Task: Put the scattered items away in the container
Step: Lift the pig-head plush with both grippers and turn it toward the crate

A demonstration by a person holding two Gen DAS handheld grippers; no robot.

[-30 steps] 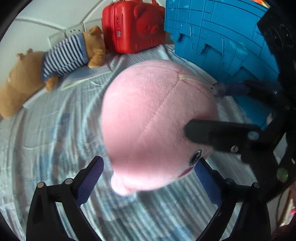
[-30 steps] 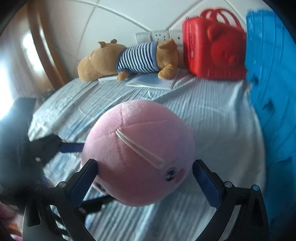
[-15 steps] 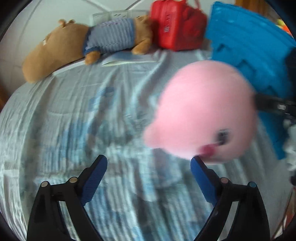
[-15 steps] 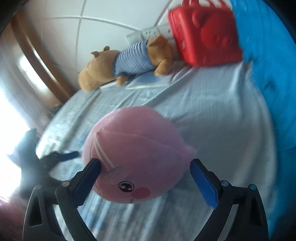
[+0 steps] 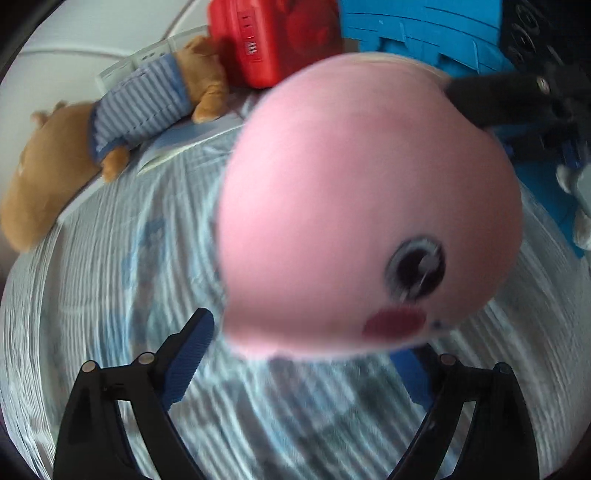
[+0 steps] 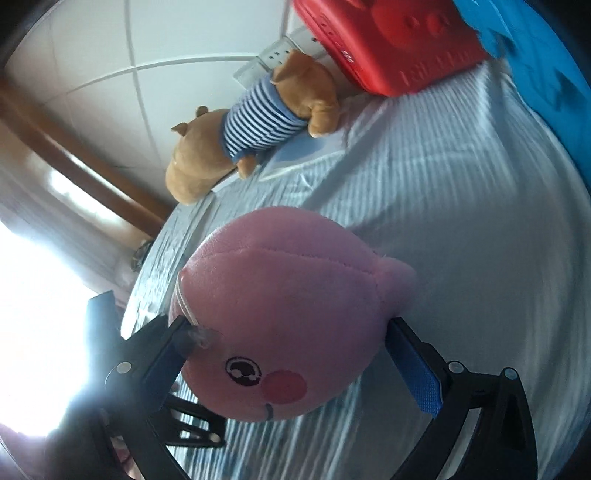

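A round pink plush toy (image 6: 288, 317) sits between the fingers of my right gripper (image 6: 284, 354), which is shut on it and holds it above the striped bed sheet. In the left wrist view the same pink plush (image 5: 369, 221) fills the middle, blurred, with the right gripper's black finger (image 5: 495, 96) pressed on its upper right. My left gripper (image 5: 303, 362) is open and empty just below the plush. A blue container (image 5: 424, 33) stands at the right; it also shows in the right wrist view (image 6: 546, 62).
A brown plush bear in a striped shirt (image 6: 255, 133) lies on a booklet (image 6: 303, 155) by the wall. A red case (image 6: 388, 40) stands beside the blue container. The bear (image 5: 110, 122) and the red case (image 5: 273, 40) also show in the left wrist view.
The right gripper has lifted and tilted the pink plush, rolling its face toward the camera. In the left wrist view the plush has come closer, and the left gripper has stayed open.
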